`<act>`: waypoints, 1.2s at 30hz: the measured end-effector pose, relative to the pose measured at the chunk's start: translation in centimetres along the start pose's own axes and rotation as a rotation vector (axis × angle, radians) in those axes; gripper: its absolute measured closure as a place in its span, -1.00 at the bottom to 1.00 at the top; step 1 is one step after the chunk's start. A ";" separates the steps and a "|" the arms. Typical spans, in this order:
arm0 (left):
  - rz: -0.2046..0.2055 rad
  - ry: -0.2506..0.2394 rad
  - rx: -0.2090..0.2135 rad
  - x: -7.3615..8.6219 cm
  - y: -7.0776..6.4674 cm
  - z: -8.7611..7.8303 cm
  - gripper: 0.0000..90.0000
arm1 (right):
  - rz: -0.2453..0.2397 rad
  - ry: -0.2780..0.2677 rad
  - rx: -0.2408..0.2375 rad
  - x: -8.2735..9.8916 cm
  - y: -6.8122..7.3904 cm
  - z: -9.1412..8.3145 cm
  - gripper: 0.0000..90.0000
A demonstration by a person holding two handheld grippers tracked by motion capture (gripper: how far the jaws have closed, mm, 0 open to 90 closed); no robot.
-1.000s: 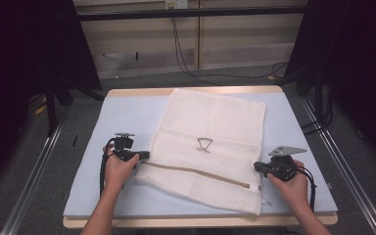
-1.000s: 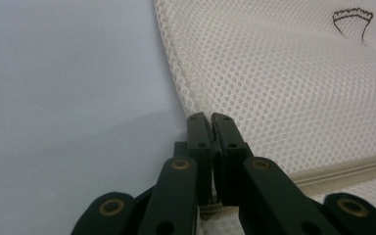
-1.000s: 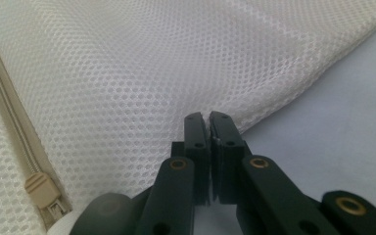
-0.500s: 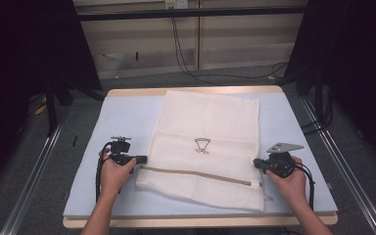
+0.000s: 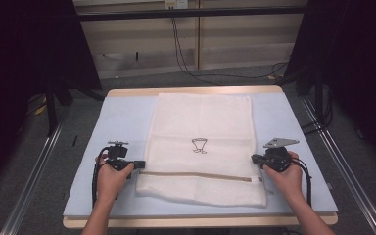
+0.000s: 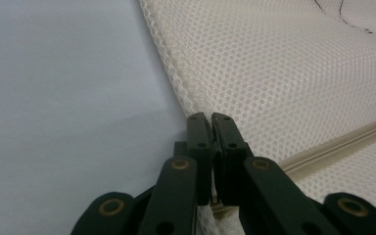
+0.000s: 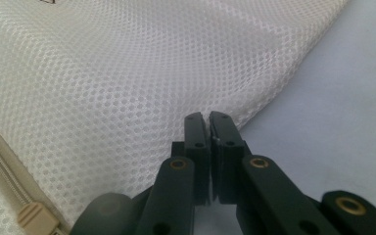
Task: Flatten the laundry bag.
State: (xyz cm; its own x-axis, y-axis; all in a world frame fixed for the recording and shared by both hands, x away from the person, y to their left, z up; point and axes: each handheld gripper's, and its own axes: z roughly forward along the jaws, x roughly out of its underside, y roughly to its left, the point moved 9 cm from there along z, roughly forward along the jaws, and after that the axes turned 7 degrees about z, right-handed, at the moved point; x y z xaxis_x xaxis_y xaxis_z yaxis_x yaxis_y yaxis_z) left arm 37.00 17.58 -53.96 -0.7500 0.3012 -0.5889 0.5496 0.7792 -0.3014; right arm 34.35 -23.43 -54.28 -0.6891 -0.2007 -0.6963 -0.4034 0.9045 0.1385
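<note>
Pale blue matting covers your table, and a white mesh laundry bag lies flat down its middle, zipper running across near your edge. Your left gripper is clamped on the bag's left edge by the zipper; your right gripper is pinched tight at the right edge

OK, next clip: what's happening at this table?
A person is handling a white mesh laundry bag that lies flat on the blue mat, using two tools. The left hand-held gripper is shut on the bag's left edge near the zipper; the right hand-held gripper is shut on its right edge. The bag lies roughly square to the table, zipper end toward the person.
</note>
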 end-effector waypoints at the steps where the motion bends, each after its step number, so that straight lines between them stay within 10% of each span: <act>1: -0.002 0.000 0.003 0.0 0.0 -0.1 0.94 | 0.005 0.003 0.002 0.0 0.0 0.0 0.94; 20: -0.011 0.020 0.013 1.2 -0.4 -1.6 0.91 | -0.024 -0.004 -0.008 -0.5 0.5 0.6 0.93; 24: -0.007 -0.038 -0.051 0.2 0.6 -2.0 0.45 | -0.034 -0.012 -0.007 -0.6 0.4 0.7 0.92; 30: -0.024 -0.052 -0.057 -0.7 1.4 -0.6 0.32 | -0.031 -0.008 -0.010 -0.6 0.5 0.7 0.91; 36: -0.002 -0.038 -0.063 -0.9 1.3 0.2 0.53 | -0.033 -0.009 -0.005 -0.5 0.5 0.7 0.91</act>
State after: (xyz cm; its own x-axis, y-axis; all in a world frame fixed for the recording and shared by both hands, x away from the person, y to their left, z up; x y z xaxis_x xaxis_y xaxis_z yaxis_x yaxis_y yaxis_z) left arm 38.45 18.25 -53.98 -0.7359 0.2796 -0.6167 0.5230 0.8131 -0.2555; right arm 34.90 -22.60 -54.32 -0.6700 -0.2274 -0.7067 -0.4292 0.8954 0.1188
